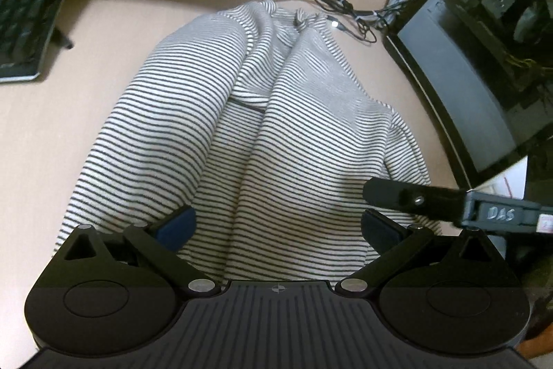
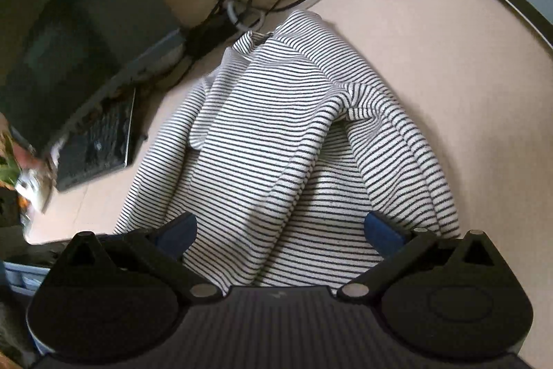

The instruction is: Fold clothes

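shirt (image 1: 262,134) on desk (image 1: 69,113) | keyboard (image 1: 24,23) left | cables (image 1: 345,6) behind

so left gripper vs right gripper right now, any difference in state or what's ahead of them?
Left gripper sees the other gripper's finger at its right edge; right gripper sees no other gripper. Left has a keyboard far left and a PC case at right; right has the keyboard at left. Shared: both open, above the striped garment, gripping nothing.

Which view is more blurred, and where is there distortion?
Right wrist view: the keyboard and left edge are smeared, while the striped shirt stays sharp. Left wrist view: mostly sharp, but fisheye bends the monitor edge.
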`<state>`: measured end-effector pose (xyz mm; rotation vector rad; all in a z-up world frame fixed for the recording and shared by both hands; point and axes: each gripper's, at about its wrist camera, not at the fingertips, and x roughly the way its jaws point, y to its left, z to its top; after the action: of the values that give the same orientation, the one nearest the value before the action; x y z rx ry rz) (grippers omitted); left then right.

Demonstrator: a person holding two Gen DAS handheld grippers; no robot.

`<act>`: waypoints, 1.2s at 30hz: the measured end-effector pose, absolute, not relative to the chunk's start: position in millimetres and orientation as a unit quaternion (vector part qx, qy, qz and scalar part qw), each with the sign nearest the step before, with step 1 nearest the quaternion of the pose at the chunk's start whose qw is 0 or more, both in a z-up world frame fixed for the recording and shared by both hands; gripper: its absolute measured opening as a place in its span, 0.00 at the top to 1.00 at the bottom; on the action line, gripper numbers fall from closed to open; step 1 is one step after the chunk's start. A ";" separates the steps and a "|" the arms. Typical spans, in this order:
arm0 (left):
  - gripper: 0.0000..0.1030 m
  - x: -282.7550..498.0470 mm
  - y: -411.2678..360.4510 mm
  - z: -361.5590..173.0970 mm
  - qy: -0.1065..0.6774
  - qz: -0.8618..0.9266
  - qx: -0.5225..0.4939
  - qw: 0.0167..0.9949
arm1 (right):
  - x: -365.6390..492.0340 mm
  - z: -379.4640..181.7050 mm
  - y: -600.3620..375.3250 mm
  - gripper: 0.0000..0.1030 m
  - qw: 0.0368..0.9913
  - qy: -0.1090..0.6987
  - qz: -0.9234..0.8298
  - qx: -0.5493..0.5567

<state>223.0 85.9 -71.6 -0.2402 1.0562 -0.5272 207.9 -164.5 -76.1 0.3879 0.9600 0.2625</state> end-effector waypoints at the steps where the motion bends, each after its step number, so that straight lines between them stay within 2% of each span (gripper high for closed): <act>1: 0.00 223.4 89.7 -67.8 0.491 -0.250 -0.114 0.827 | 204.6 -70.4 -159.2 0.00 0.871 0.448 0.116 0.166; 5: 0.00 225.6 104.8 -49.0 0.457 -0.229 -0.086 0.855 | 196.7 -47.6 -140.9 0.01 0.908 0.405 0.086 0.065; 9: 0.00 232.0 124.8 -45.9 0.436 -0.139 -0.058 0.887 | 192.8 -27.5 -126.9 0.13 0.927 0.367 0.064 -0.034; 11: 0.00 231.8 144.0 -46.4 0.435 -0.115 -0.088 0.889 | 194.8 -30.7 -128.3 0.16 0.916 0.396 0.070 -0.003; 16: 0.00 233.8 163.6 -47.9 0.441 -0.089 -0.123 0.885 | 207.5 -61.1 -115.4 0.17 0.892 0.446 0.058 0.040; 17: 0.00 234.0 164.6 -47.8 0.442 -0.091 -0.128 0.883 | 212.8 -67.6 -110.1 0.27 0.891 0.447 0.068 0.041; 18: 0.00 234.1 164.6 -47.4 0.444 -0.093 -0.131 0.882 | 217.4 -71.9 -105.9 0.43 0.889 0.449 0.076 0.041; 19: 0.00 234.1 160.5 -45.7 0.442 -0.099 -0.128 0.882 | 220.7 -71.7 -102.7 0.50 0.892 0.443 0.080 0.038; 20: 0.00 234.0 156.4 -44.0 0.441 -0.104 -0.124 0.883 | 222.8 -65.4 -105.9 0.73 0.898 0.431 0.082 0.042; 21: 0.00 234.0 152.4 -42.2 0.439 -0.110 -0.120 0.884 | 224.4 -55.9 -114.4 0.92 0.902 0.418 0.087 0.055; 24: 0.00 233.7 143.4 -35.8 0.426 -0.125 -0.104 0.890 | 227.3 -23.1 -143.3 0.92 0.923 0.367 0.083 0.081; 27: 0.00 238.2 136.6 -34.3 0.421 -0.130 -0.094 0.893 | 222.1 25.2 -187.5 0.93 0.962 0.271 -0.010 0.040; 31: 0.00 249.0 124.4 -40.9 0.431 -0.136 -0.084 0.888 | 226.0 42.4 -224.4 0.92 0.962 0.258 -0.088 0.002; 32: 0.00 251.4 121.2 -42.6 0.432 -0.139 -0.081 0.887 | 229.6 38.4 -225.4 0.86 0.957 0.276 -0.092 -0.015; 33: 0.00 253.9 117.9 -44.3 0.434 -0.142 -0.077 0.886 | 231.9 33.6 -227.9 0.75 0.951 0.293 -0.092 -0.018; 35: 0.00 258.8 111.5 -47.7 0.437 -0.147 -0.069 0.885 | 233.4 18.7 -234.6 0.62 0.939 0.334 -0.082 0.012; 36: 0.00 261.0 108.1 -49.2 0.438 -0.151 -0.066 0.884 | 232.0 11.9 -237.0 0.59 0.934 0.347 -0.084 0.017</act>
<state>261.0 108.1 -49.2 -0.1366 0.9125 -0.3137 232.0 -237.0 11.9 0.0351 0.7091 -0.1711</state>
